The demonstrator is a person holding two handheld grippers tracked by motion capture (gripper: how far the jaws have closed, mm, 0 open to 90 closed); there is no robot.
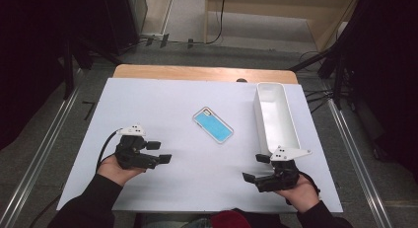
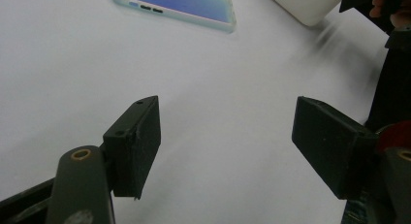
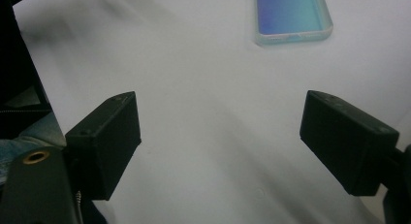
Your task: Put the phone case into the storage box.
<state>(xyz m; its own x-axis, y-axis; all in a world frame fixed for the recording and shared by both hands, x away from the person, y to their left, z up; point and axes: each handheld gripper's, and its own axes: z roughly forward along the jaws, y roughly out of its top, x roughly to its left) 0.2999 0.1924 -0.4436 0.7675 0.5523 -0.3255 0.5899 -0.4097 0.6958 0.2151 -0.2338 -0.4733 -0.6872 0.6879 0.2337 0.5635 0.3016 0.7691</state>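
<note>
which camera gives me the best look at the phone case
The high view: the whole phone case lies flat and unobstructed on the white table, beside the white bin. The left and right gripper views catch just one end of it at their top edges.

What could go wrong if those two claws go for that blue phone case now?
The phone case lies flat on the smooth white table, so open jaws closing on its thin edges might slip or push it along instead of lifting it. The white bin is narrow and stands close to the right gripper, which could bump it. If the left gripper and the right one both reach in, they might collide over the case.
</note>
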